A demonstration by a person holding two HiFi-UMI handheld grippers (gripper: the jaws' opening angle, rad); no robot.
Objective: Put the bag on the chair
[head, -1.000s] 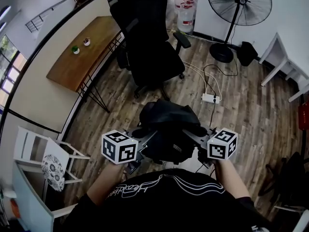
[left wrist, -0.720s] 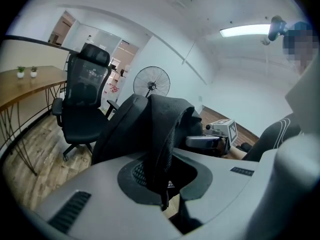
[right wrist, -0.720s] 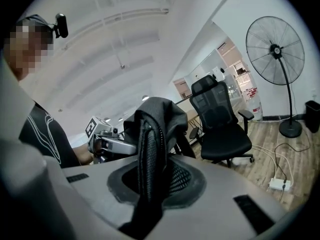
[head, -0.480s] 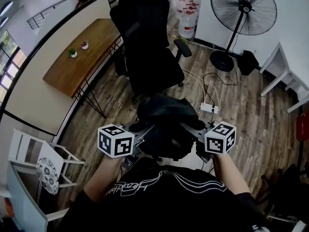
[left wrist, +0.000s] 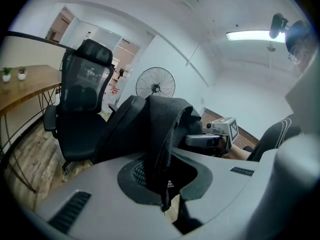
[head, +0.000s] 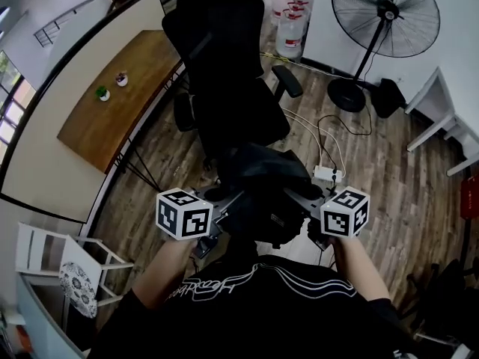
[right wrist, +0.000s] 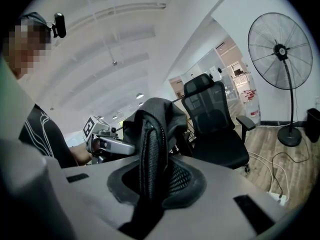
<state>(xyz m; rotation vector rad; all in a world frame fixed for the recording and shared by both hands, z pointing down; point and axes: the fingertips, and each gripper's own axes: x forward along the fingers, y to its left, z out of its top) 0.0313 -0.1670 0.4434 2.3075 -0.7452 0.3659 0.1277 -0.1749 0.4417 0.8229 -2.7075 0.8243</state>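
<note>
Wood-plank floor (head: 389, 178), with a black chair (head: 232, 88) just ahead and a power strip (head: 326, 174) with loose cables (head: 333, 129) beside the right of its base. Black bag (head: 262, 189) up in the air between the two grippers, close before the front edge of the seat, not yet on it. Left gripper (left wrist: 162, 181) clamped tight on a mesh strap of the bag. Right gripper (right wrist: 150, 184) closed on another padded strap, jaws pressing it from both sides.

Held only by the straps, so probably free to swing and sag. Risky to let go too early: falls to the floor in front of the seat. Risky also to set it too near the front edge: soft and heavy-looking, likely to slide off. Seems to stand on wheels, this chair; may roll away if pushed by the bag. Possible too to knock the right armrest (head: 288, 81) on the way in, or to trip on the cables. Better to release both straps together, otherwise tips to one side.
</note>
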